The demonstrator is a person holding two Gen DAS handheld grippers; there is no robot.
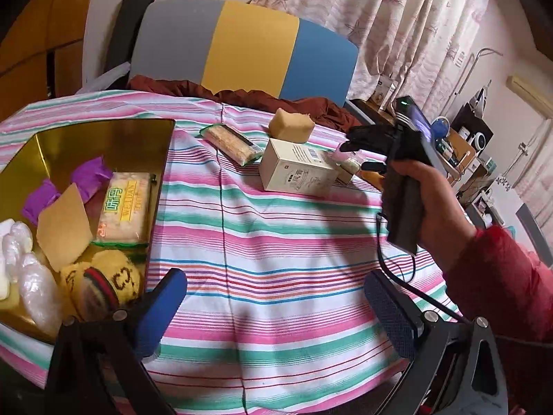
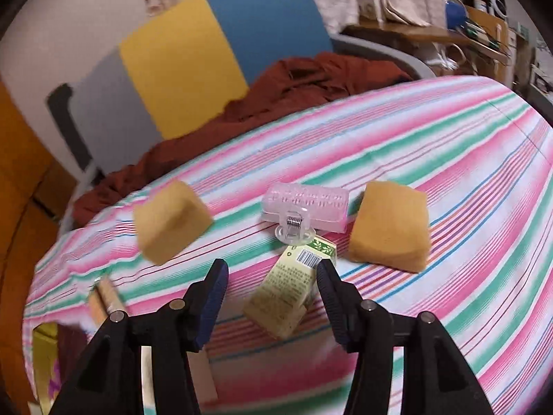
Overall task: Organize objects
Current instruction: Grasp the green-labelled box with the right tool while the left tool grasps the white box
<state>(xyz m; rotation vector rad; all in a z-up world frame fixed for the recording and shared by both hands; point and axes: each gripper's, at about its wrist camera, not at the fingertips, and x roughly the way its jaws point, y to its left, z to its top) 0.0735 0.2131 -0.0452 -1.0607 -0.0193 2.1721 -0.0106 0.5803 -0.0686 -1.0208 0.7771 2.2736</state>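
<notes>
My left gripper [image 1: 273,307] is open and empty, low over the striped tablecloth [image 1: 276,242], just right of the gold box [image 1: 103,141]. The box holds a Weidan snack pack [image 1: 126,207], purple wrappers [image 1: 88,173], a tan sponge piece [image 1: 64,224], a yellow plush [image 1: 103,283] and white plastic items [image 1: 31,276]. My right gripper [image 2: 273,276] is open above a small green-yellow carton [image 2: 288,287]. Past it lie a pink clip [image 2: 306,209] and two tan sponges [image 2: 172,221] [image 2: 390,224]. A cream box [image 1: 297,169] and a cracker pack [image 1: 231,143] lie mid-table.
A chair [image 1: 242,45] with grey, yellow and blue back stands behind the table, with a rust-red cloth [image 1: 242,95] on its seat. Curtains [image 1: 397,17] and cluttered shelves [image 1: 466,138] lie at the right. The right hand's red sleeve [image 1: 501,276] crosses the left view.
</notes>
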